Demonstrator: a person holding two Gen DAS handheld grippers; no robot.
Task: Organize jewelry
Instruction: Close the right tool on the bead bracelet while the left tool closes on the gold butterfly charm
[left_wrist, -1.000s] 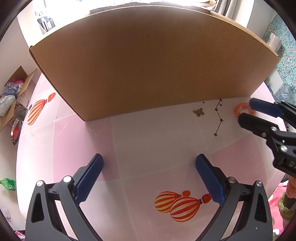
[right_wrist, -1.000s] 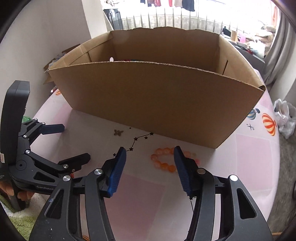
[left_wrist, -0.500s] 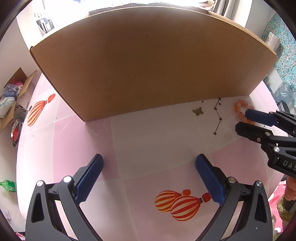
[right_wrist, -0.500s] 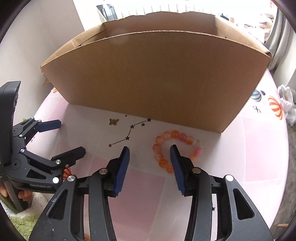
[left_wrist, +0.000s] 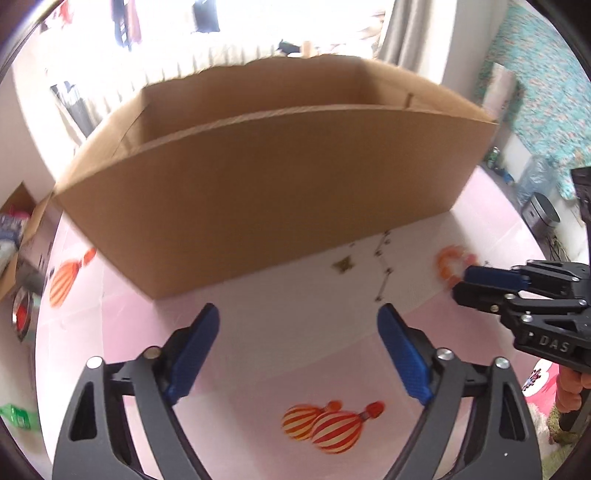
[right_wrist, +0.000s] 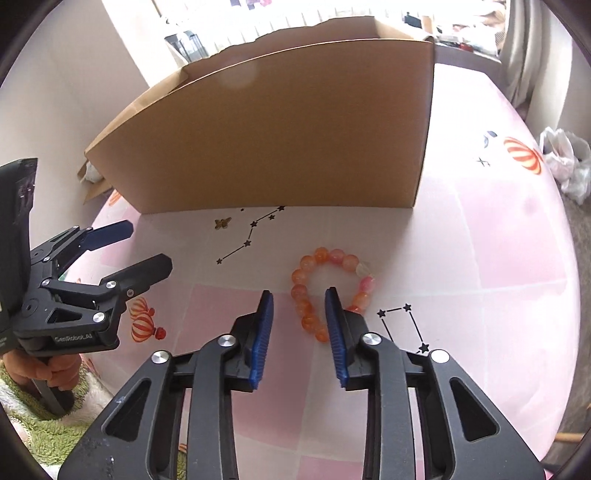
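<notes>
An orange bead bracelet (right_wrist: 321, 256) lies on the pink tablecloth in front of a large open cardboard box (right_wrist: 277, 140). My right gripper (right_wrist: 299, 294) is lowered over it, and its jaws are closing with the bracelet's left strand between them; the pads do not touch the beads. In the left wrist view the bracelet (left_wrist: 445, 258) shows blurred just past the right gripper (left_wrist: 461, 282). A small gold butterfly charm (right_wrist: 222, 222) lies to the left near the box wall (left_wrist: 258, 184). My left gripper (left_wrist: 297, 310) hovers over bare cloth, its jaws closing a little with nothing between them.
Black star lines and striped balloons (left_wrist: 321, 428) are printed on the cloth. A hand (right_wrist: 48, 369) holds the left gripper (right_wrist: 147, 245) above a green towel (right_wrist: 55, 435). A white plastic bag (right_wrist: 565, 162) lies beyond the table's right edge. An open carton (left_wrist: 18, 221) sits at the far left.
The right gripper moved onto the bracelet and its jaws narrowed around the left strand. The left gripper rose and tilted, so the box's inside now shows, and its jaws narrowed slightly.
</notes>
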